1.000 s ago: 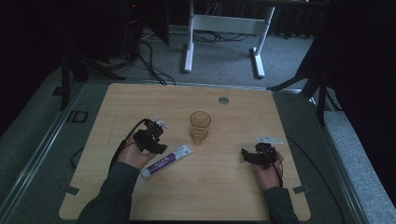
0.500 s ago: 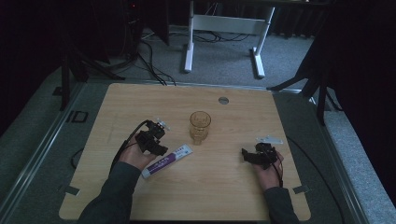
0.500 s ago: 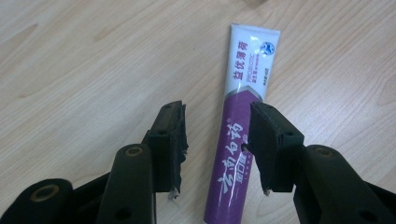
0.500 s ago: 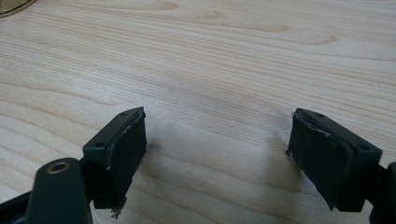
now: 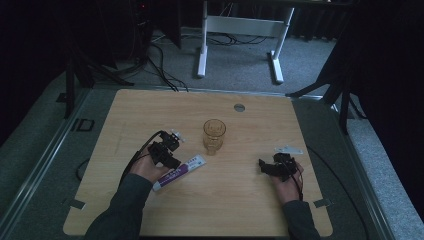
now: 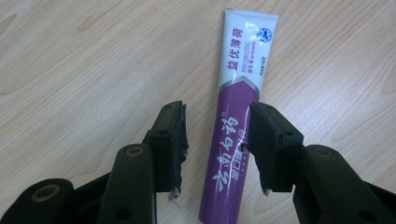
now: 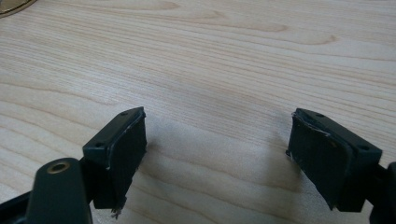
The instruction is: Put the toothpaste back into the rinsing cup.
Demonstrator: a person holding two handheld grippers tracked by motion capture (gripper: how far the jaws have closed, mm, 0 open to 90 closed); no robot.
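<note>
Two forearms in dark sleeves come in over the near edge of the wooden worktop, one to each side of the middle. Between them the near strip of the worktop lies bare wood. The left gripper sits left of centre, tipped down over a toothpaste tube that lies flat on the wood. Its jaws stand partly open and straddle the purple part of the tube: the right jaw is at the tube's edge, the left jaw is apart from it with bare wood showing in the gap. Whether the right jaw presses the tube I cannot tell. In the high view the toothpaste tube runs slantwise, its white crimped end pointing far and right toward the glass, its other end near and left by the left hand. The right gripper rests well apart on the right, held by the right hand, some way in from the right edge; its jaws are spread wide with nothing but bare wood between them. Open wood lies between the two grippers. Farther off, near the middle, an amber glass stands upright, just beyond the tube's white end. Past it, close to the far edge, sits a small round grey cap set in the wood. Beyond the far edge are grey floor, cables and a white stand's legs
</note>
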